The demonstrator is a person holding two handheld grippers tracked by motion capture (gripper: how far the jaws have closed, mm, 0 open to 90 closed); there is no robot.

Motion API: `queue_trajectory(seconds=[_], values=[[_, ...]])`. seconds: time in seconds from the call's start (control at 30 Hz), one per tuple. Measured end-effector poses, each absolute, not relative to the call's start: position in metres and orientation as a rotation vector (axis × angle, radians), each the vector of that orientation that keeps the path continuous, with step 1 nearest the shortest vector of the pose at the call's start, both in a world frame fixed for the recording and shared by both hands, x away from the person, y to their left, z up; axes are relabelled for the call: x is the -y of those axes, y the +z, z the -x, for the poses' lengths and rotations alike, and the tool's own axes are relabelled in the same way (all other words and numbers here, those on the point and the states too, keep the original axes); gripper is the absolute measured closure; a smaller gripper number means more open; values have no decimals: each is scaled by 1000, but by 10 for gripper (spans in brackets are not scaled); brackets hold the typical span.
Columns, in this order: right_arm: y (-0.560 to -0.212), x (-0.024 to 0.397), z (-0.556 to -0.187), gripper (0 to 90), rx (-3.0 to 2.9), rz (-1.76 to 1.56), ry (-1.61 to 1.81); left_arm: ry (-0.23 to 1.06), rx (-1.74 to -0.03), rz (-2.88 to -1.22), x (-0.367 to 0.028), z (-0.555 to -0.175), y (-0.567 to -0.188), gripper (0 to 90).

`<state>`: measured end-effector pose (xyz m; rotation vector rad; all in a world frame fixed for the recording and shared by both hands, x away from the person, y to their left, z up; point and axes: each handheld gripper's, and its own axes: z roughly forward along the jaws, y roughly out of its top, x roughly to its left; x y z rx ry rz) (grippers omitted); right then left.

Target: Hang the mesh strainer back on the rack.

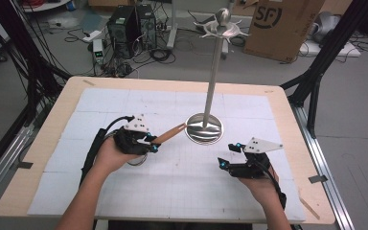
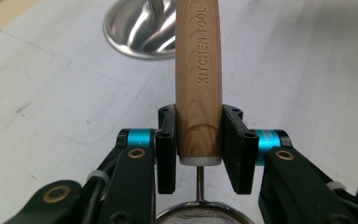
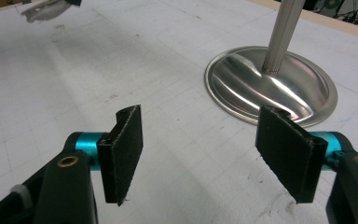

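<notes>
The left tongs (image 2: pixel 199 140) are clamping the wooden handle (image 2: pixel 198 79) of a strainer (image 2: pixel 200 215), jaws pressing on both sides near its lower end. Only the rim and a sliver of mesh are peeking in at the bottom edge of the left gripper view, under a thin wire stem, so the bowl's shape is staying hidden. From the high view the handle is pointing up and to the right, toward the metal stand (image 1: pixel 204 127), while the strainer's bowl is tucked behind the left hand (image 1: pixel 110 152) and hard to make out.

"KITCHEN TOOL" is reading clearly along the handle. A cardboard box (image 1: pixel 280 24) on the floor is showing large "SF" lettering.

The right tongs (image 3: pixel 212 140) are standing wide apart with nothing between them, hovering over the worktop (image 1: pixel 43 143) near the stand's shiny round base. The stand's tall pole is ending in a hooked top with a knob.

A white gridded mat (image 1: pixel 182 172), lightly scuffed, is covering the pale wooden worktop. Beyond it, computer towers (image 1: pixel 132 24) and tangled cables are sitting on a grey floor.
</notes>
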<state>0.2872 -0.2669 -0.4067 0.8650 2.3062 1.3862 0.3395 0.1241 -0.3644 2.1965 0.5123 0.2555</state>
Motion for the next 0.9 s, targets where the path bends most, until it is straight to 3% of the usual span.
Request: queue_trajectory(seconds=[0.2, 0.9], values=[[-407, 267, -288, 316, -2297, -862, 1389, 263, -482, -2096, -130, -339, -341, 689], [-404, 269, -287, 316, -2292, -857, 1402, 239, -350, -2007, -124, -349, -271, 689]])
